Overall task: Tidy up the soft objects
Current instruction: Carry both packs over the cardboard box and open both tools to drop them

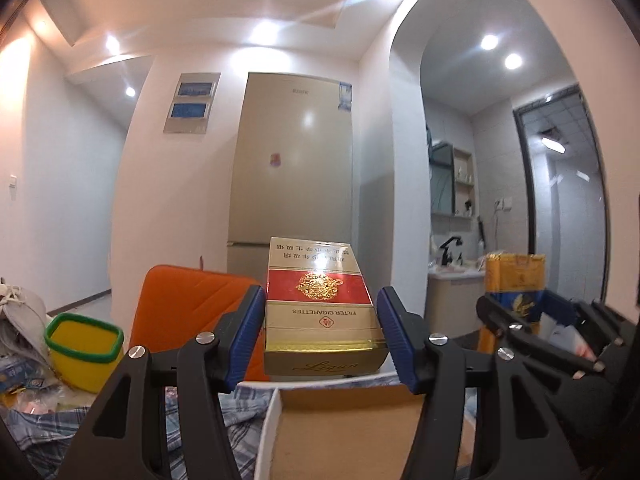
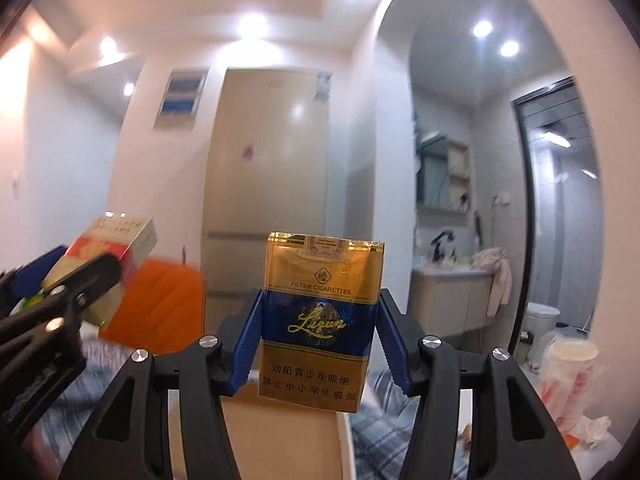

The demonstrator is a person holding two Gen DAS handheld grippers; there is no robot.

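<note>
- Behind everything we see a white-walled room with a tall fridge [image 1: 294, 160] and an arch into a bathroom; below us lies a bed under a blue checked sheet [image 2: 384, 432], with an orange cushion [image 1: 188, 304] at the back.
- Under both hands sits an open cardboard box [image 1: 344, 432] with a white rim, which we judge to be where the packs go.
- Our left hand-held gripper [image 1: 320, 336] is closed about halfway, its blue pads touching both sides of the red and gold cigarette pack [image 1: 320, 304], which it holds upside down above the box's far edge.
- Our right hand-held gripper [image 2: 318, 340] is likewise half closed on the blue and gold cigarette pack [image 2: 320, 320], held upright over the box.
- To do this step well, we should lower each pack level into the box, keep the squeeze light so the soft packs do not crush, and let go only once they rest on the floor of the box.
- Off to the left stands a small yellow tub [image 1: 84, 352] with a green rim.
</note>
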